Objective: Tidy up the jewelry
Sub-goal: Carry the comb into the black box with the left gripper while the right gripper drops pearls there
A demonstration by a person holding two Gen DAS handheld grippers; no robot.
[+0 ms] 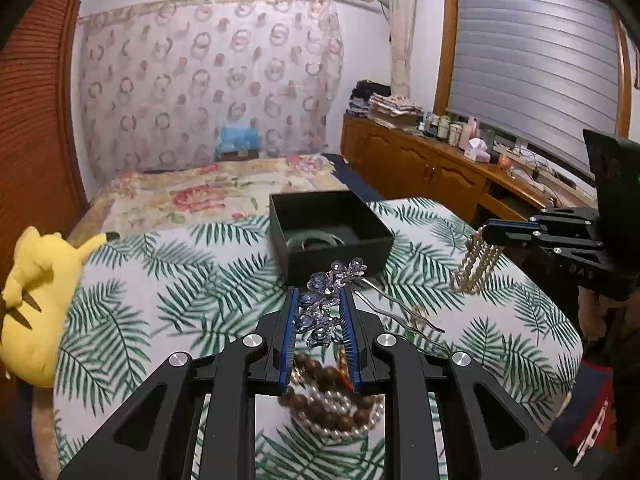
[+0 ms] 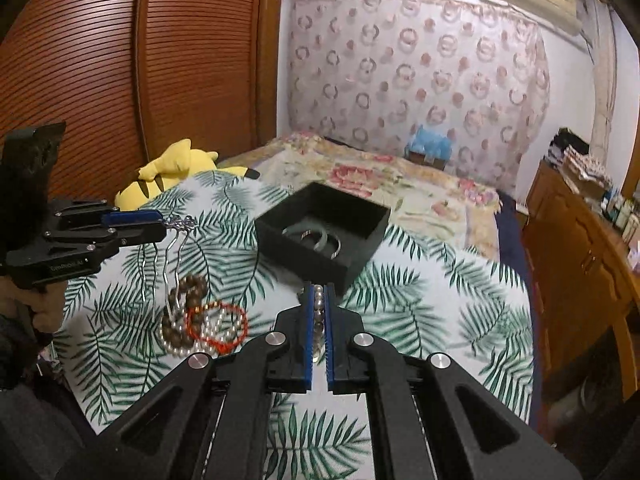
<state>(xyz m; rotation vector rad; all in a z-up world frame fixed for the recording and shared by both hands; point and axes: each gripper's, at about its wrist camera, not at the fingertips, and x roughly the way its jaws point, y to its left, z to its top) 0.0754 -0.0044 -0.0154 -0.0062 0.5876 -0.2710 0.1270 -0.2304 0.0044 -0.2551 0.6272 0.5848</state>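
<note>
Left gripper (image 1: 319, 312): jaws closed most of the way on the blue crystal flower head of a hairpin (image 1: 326, 300); its wavy metal prongs hang free to the right, over the leaf-print cover (image 1: 132, 292). In the right wrist view the same pin dangles prongs-down from the left jaws, clear of the cover.

Right gripper (image 2: 319, 320): jaws nearly shut on a pearl strand (image 2: 318, 308), beads pinched between the blue pads. From the left wrist view the strand (image 1: 474, 264) droops in several loops below the jaws; whether the lowest loops touch the cover, cannot tell.

Step in hand, as judged: both pieces picked up, to be carried to the black box (image 2: 372, 216), which sits open just beyond both grippers on the cover. It already holds what looks like a pale bangle (image 1: 316, 240) and a ring-shaped piece.

Left on the cover, near side: wooden beads (image 2: 188, 292), a red bead bracelet (image 2: 218, 326) and more pearls, lying tangled together.

Next move calls for: bring each gripper over the box rim with the hanging ends inside the walls, then open. Prongs and loops could catch the rim.

Pose: both grippers tilted downward, side by side, left one held by a hand (image 2: 44, 304) at the frame edge.
</note>
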